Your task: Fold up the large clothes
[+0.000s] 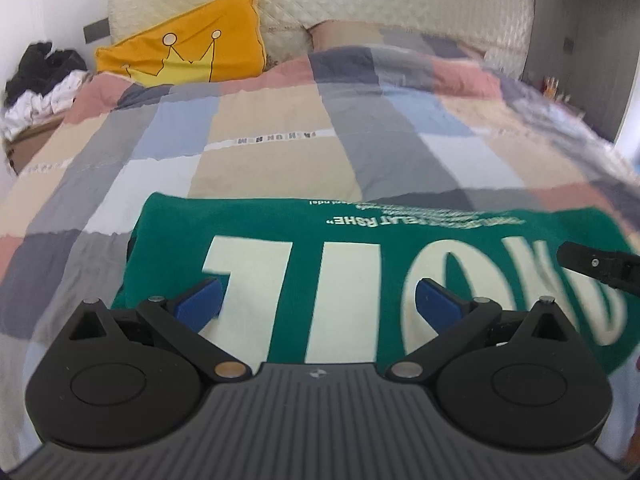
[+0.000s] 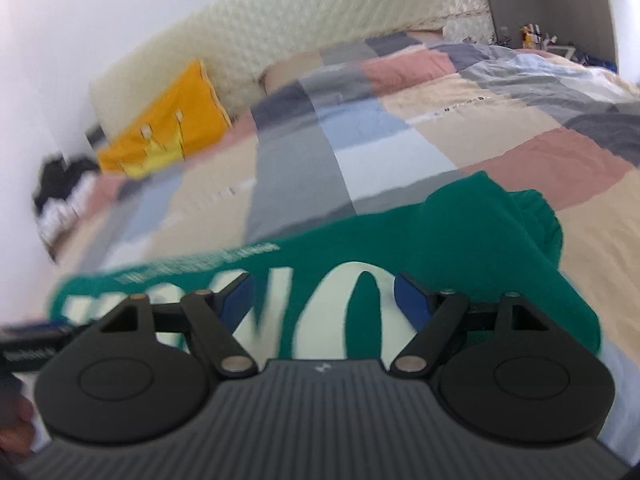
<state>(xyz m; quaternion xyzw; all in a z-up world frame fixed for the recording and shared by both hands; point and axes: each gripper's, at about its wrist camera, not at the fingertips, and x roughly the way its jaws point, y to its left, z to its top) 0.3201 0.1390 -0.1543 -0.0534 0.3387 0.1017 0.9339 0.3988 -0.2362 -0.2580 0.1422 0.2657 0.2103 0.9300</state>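
A green garment (image 1: pixel 352 224) with large cream letters lies folded into a wide band on the patchwork bedspread (image 1: pixel 280 152). My left gripper (image 1: pixel 318 306) is open, its blue pads spread above the garment's near left part, holding nothing. My right gripper (image 2: pixel 324 300) is open above the garment's right part (image 2: pixel 472 232), where green cloth bunches at the right end. A finger of the right gripper (image 1: pixel 596 266) shows at the right edge of the left wrist view. Part of the left gripper (image 2: pixel 28 340) shows at the left edge of the right wrist view.
A yellow crown pillow (image 1: pixel 192 44) leans on the quilted cream headboard (image 1: pixel 360 0). A pile of black and white clothes (image 1: pixel 40 80) sits left of the bed. A dark door and small items (image 1: pixel 556 88) stand at the far right.
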